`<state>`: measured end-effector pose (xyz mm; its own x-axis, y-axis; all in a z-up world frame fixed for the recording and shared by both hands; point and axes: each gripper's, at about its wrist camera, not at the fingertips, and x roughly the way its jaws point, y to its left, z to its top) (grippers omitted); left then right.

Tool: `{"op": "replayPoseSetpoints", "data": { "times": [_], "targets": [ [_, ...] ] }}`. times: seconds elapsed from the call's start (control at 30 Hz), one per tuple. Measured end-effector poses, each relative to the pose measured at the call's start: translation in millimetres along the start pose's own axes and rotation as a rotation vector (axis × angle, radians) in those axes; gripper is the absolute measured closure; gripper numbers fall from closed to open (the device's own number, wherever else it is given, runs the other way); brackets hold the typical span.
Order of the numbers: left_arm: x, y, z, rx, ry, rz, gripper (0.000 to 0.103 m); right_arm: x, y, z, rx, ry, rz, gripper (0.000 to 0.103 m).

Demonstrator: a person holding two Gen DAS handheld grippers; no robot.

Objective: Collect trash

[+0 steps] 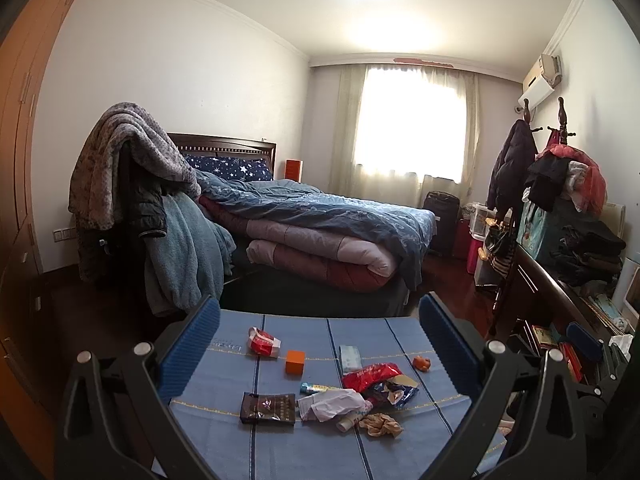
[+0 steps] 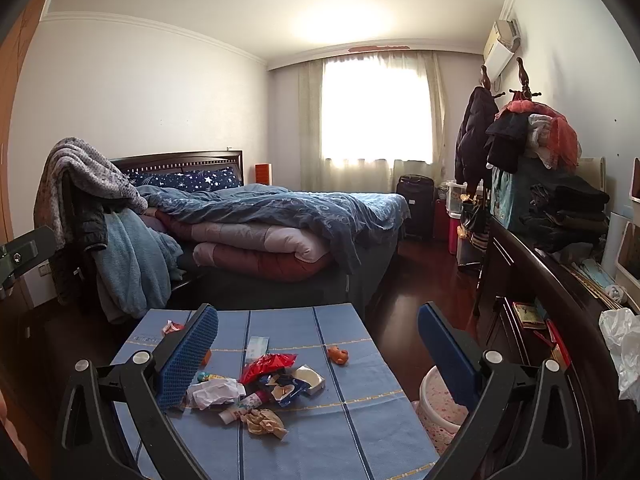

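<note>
A bed (image 1: 320,216) heaped with quilts fills the far middle of the room, dark bare floor (image 2: 416,280) runs between it and the cluttered cabinet (image 2: 532,280) on the right, and the near table under a blue cloth (image 1: 280,440) has open cloth along its near and left edges. The trash sits mid-table toward the right: a red wrapper (image 1: 370,374), crumpled white paper (image 1: 332,400), a dark packet (image 1: 268,408) and an orange block (image 1: 295,361), with a pink bin (image 2: 440,404) on the floor just off the table's right edge. The left gripper (image 1: 320,344) and right gripper (image 2: 318,354) both hover above the cloth with fingers spread wide, holding and touching nothing.
</note>
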<state>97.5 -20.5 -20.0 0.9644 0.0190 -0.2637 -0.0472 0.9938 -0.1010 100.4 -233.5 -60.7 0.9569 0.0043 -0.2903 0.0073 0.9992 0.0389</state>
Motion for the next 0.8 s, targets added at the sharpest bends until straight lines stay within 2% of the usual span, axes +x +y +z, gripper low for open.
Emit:
{"op": "replayPoseSetpoints", "data": {
  "times": [0.1, 0.23, 0.37, 0.57, 0.73, 0.8],
  "targets": [
    [10.0, 2.9, -2.6, -0.003, 0.022, 0.009, 0.003, 7.8, 2.0, -3.1, -0.007, 0.026, 0.008, 0.004],
    [48.6, 20.2, -14.8, -0.040, 0.119, 0.043, 0.003, 29.0, 8.3, -13.3, -0.016, 0.093, 0.022, 0.004],
    [120.0, 46.1, -38.6, -0.064, 0.273, 0.114, 0.003, 59.0, 13.1, -28.4, -0.020, 0.179, 0.029, 0.004],
    [240.9, 67.4, -66.5, 0.006, 0.409, 0.223, 0.004, 114.4, 18.7, -52.8, -0.015, 0.302, 0.028, 0.004],
    [344.4, 80.5, -97.4, 0.091, 0.563, 0.237, 0.004, 153.5, 19.9, -67.7, -0.011, 0.355, 0.024, 0.004],
    [368.6, 86.6, -108.1, 0.111, 0.605, 0.262, 0.004, 165.6, 21.2, -71.4, -0.015, 0.368, 0.018, 0.004]
  ]
}}
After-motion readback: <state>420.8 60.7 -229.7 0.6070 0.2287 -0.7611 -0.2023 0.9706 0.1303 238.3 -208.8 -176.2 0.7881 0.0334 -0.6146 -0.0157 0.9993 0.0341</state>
